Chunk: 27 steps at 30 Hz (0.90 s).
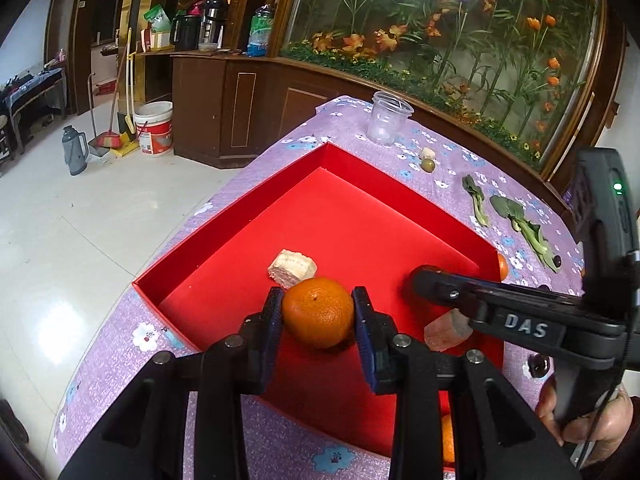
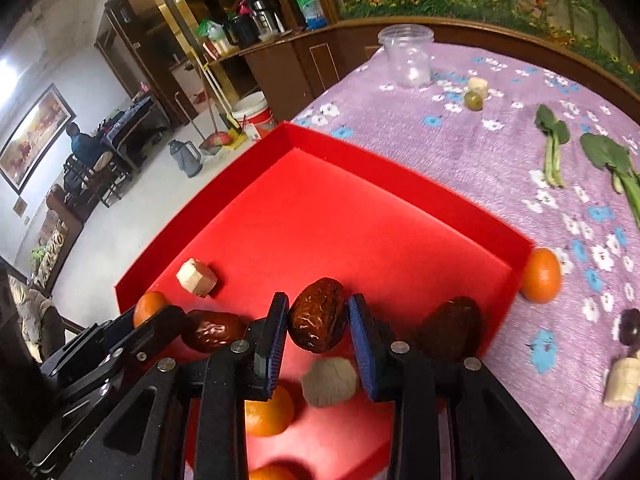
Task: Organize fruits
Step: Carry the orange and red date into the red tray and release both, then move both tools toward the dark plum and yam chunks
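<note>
- The left gripper [image 1: 318,312] is clasping an orange [image 1: 319,312] between its blue pads, above the red tray [image 1: 224,240].
- The right gripper [image 2: 318,320] is pinching a brown date [image 2: 318,320] over the same tray.
- Black frames are hiding the tray's near edge.

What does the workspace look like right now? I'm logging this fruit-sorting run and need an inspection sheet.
Surface: purple floral tablecloth.
Job's things: red tray holds dates, oranges, pale chunks; one loose orange sits outside its rim.
Clutter: clear plastic cup, leafy greens, green olive.
Grippers: left gripper around an orange; right gripper shut on a date.
Cables: thin black cable by the hand.
Surroundings: wooden cabinet, flower mural, bucket.
</note>
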Motion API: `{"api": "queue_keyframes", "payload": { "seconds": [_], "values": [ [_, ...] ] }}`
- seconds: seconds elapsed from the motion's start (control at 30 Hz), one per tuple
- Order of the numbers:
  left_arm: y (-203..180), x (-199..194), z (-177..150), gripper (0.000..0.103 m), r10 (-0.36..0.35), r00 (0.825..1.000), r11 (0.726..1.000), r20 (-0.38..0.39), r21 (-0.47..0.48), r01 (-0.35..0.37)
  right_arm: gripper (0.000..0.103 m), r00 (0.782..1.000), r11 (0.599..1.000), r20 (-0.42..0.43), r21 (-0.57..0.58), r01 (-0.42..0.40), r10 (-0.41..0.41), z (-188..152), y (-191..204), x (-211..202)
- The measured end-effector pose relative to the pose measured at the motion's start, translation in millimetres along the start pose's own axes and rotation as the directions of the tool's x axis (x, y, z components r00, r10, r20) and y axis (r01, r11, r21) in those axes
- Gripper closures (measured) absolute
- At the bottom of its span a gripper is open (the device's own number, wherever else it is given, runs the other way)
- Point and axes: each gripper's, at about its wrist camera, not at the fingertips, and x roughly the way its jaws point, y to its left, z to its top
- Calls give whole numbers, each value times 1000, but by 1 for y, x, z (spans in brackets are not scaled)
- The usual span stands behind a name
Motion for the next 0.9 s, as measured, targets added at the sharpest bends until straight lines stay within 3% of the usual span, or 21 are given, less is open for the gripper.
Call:
{"api": "queue_keyframes", "payload": {
  "seconds": [0.1, 0.3, 0.67, 0.8, 0.9],
  "values": [
    [-1, -1, 1, 51, 2, 1000, 1000, 12, 2, -2, 69, 1000, 1000, -6, 14, -12, 12, 1, -4, 5],
    [-9, -6, 2, 39, 1, 1000, 1000, 29, 18, -1, 68, 1000, 1000, 3, 11, -24, 24, -1, -2, -2],
    [-25, -29, 2, 35, 16, 998, 999, 60, 47, -19, 62, 997, 999, 74, 26, -33, 31, -11, 3, -38],
    [-34, -38, -1, 34, 11, 998, 998, 62, 62, -15, 52, 994, 999, 103, 44, -25, 20, -23, -3, -55],
    [-42, -44, -5, 33, 4, 998, 997, 59, 80, -8, 51, 993, 998, 120, 63, -15, 7, -34, -10, -67]
  ]
}}
